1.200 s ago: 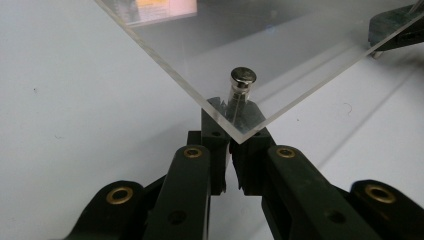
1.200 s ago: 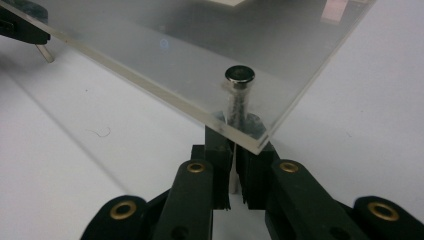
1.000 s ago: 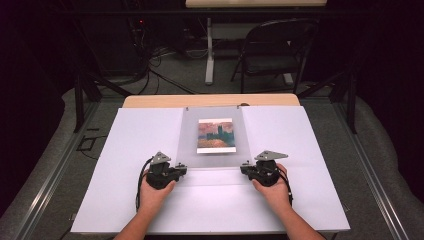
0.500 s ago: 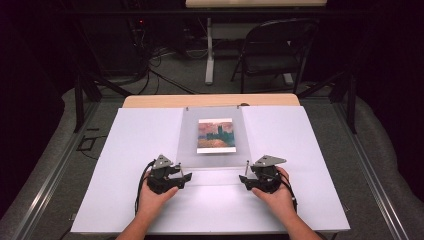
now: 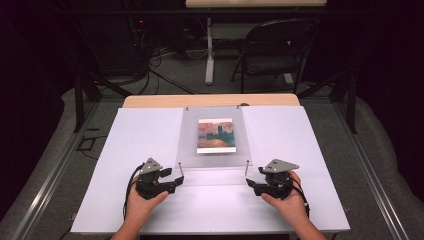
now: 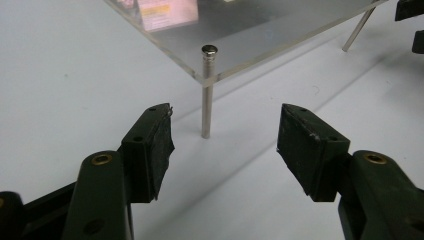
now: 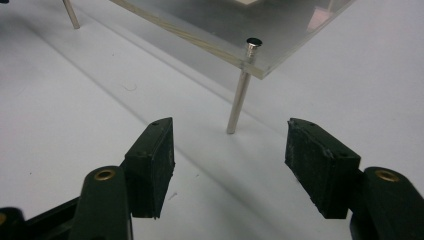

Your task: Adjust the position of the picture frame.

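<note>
A clear acrylic plate (image 5: 190,145) on thin metal legs stands mid-table, with a small painted picture (image 5: 215,135) under or in it. My left gripper (image 5: 176,181) is open, its jaws aimed at the plate's near left leg (image 6: 206,95), a short way off it. My right gripper (image 5: 249,186) is open too, facing the near right leg (image 7: 239,95) with nothing between its jaws. In the left gripper view the picture's corner (image 6: 165,12) shows through the plate (image 6: 260,30). The right gripper view catches the plate's corner (image 7: 280,45).
A white sheet (image 5: 135,150) covers the table; a strip of bare wood (image 5: 210,100) shows at its far edge. Behind the table stand a folding chair (image 5: 272,50) and a table leg with cables on the floor. A metal rail (image 5: 45,180) runs along the left.
Both hands have slid a little toward the near edge and turned inward, so each gripper now points at a front leg of the plate. The plate has not moved.
</note>
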Motion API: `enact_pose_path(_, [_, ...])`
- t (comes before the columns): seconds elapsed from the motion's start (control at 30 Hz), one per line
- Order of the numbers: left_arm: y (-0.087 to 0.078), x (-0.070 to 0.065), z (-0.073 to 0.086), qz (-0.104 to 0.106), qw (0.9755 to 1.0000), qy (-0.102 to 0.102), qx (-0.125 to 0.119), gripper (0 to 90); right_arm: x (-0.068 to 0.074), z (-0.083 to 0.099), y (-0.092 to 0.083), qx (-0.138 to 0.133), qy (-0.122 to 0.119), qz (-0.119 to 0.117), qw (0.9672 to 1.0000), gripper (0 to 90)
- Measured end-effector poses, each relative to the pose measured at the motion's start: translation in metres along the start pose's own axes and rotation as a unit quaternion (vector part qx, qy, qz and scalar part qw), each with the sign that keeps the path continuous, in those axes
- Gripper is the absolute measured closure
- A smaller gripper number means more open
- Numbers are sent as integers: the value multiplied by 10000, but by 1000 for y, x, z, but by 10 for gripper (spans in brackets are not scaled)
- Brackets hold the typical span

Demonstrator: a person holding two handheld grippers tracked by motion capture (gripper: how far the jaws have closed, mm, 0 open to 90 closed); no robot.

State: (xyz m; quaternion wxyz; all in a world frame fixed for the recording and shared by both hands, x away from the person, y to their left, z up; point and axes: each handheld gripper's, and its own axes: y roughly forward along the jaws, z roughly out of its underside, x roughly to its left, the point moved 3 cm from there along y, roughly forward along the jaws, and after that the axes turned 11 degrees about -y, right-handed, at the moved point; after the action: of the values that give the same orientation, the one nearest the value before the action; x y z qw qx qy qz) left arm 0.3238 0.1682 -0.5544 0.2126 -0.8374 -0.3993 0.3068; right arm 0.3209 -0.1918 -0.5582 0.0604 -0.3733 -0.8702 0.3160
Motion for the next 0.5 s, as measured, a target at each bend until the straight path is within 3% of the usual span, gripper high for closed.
enact_pose_path(0.07, [-6,3,1,10,10000,-7,-3,381,-2,2,-4,6,-7,44,10000,367])
enact_pose_path(0.13, [-9,5,1,54,10000,-20,-4,373,-7,6,-8,47,167,-23,9998,392])
enact_pose_path(0.3, [-19,8,-3,45,9998,1,-215,370,-13,5,-14,-89,324,-15,9994,383])
enact_pose_path(0.37, [-21,9,-3,95,9997,-22,-202,370,-14,5,-18,-59,380,38,9993,389])
enact_pose_path(0.47, [-23,12,-3,44,9998,-58,-199,368,-15,6,-20,67,449,-71,9989,402])
enact_pose_path(0.5, [-24,13,-3,45,9997,-75,-207,368,-15,7,-21,94,452,-99,9989,443])
